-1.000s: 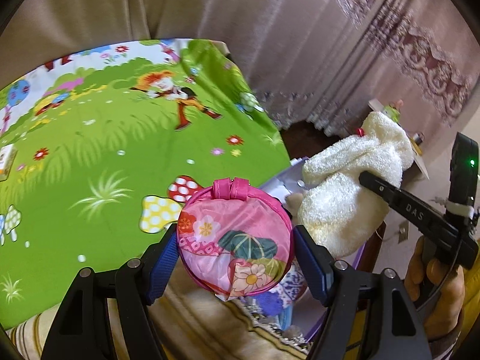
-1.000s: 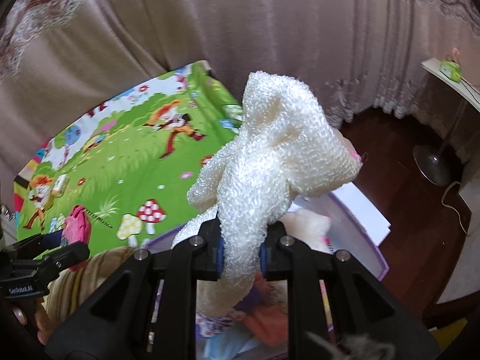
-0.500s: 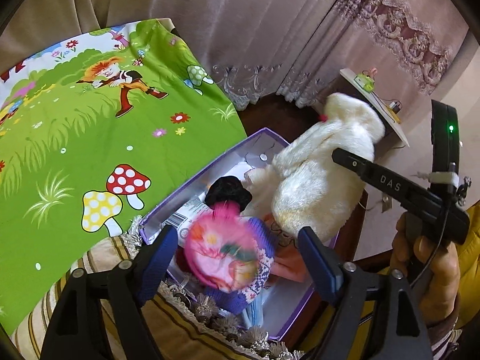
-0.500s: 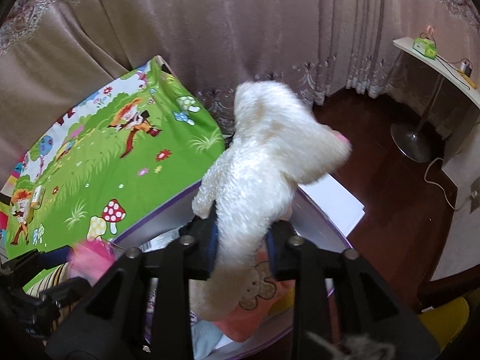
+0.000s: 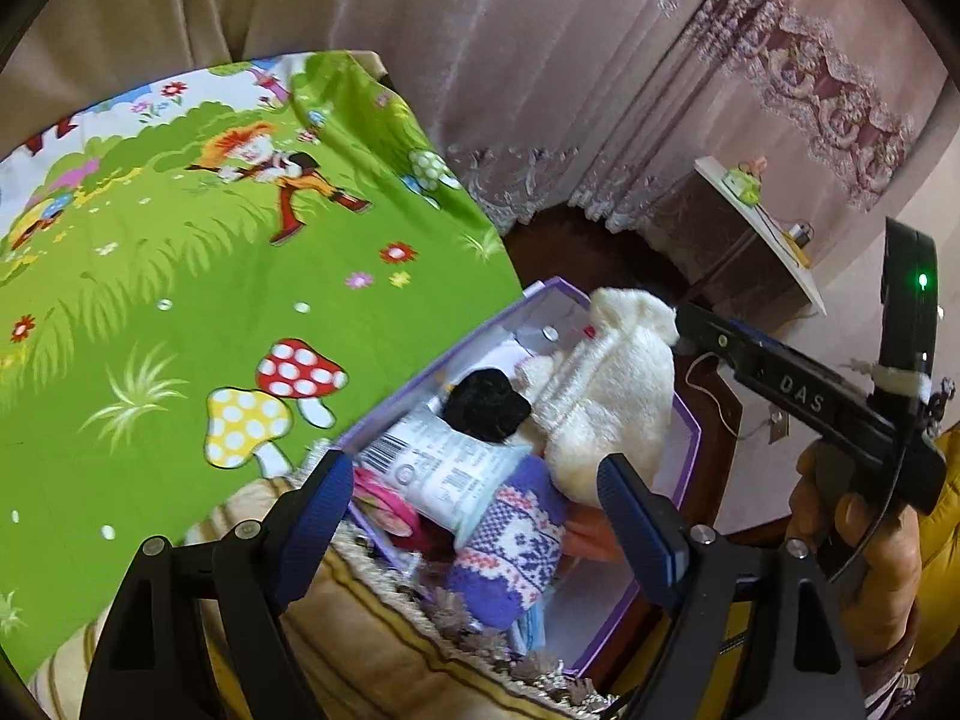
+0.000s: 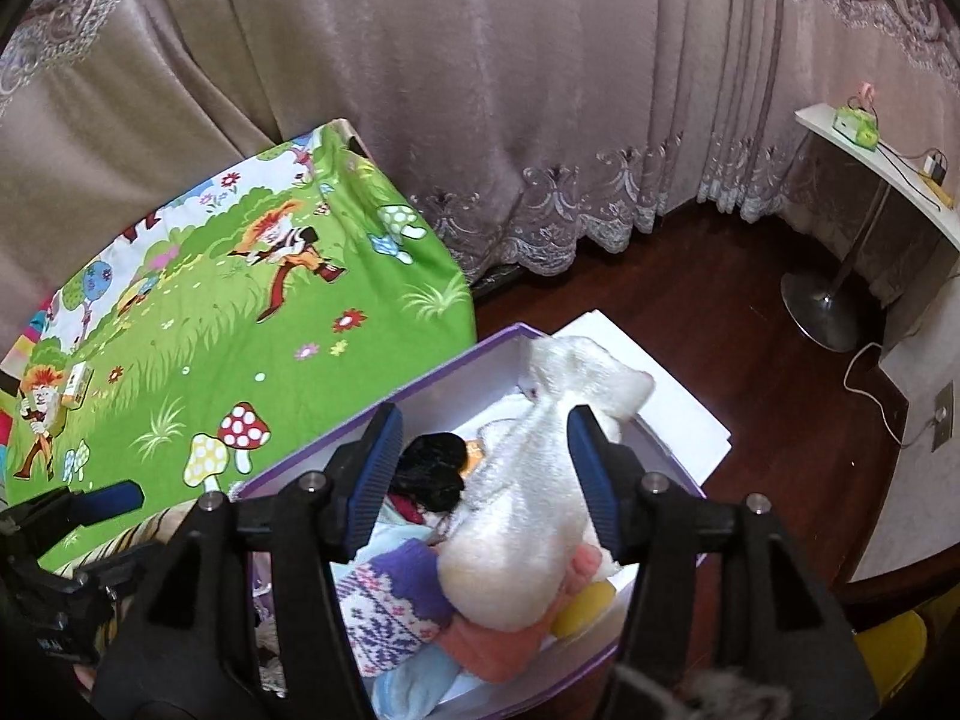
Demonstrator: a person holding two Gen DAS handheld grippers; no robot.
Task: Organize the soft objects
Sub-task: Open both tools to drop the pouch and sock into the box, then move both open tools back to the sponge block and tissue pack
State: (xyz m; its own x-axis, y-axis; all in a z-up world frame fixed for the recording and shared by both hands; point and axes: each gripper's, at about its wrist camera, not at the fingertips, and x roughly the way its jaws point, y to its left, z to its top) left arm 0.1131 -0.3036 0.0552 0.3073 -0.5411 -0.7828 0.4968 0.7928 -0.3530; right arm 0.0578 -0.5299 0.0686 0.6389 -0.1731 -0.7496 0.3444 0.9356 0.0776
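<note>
Over the purple box's near-left corner, the left gripper (image 5: 480,516) is held wide open and empty above the pink pouch (image 5: 384,510). The right gripper (image 6: 483,474) is seen opening, the white plush (image 6: 528,510) dropped lengthwise into the purple box (image 6: 420,402), far edge clear.

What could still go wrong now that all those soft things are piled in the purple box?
The white fluffy toy lies on top of the heap with one end over the far rim of the purple box, so it might slide out. The right gripper, its jaws opening, still straddles the toy and could snag its pile when lifted. The box looks nearly full.
</note>
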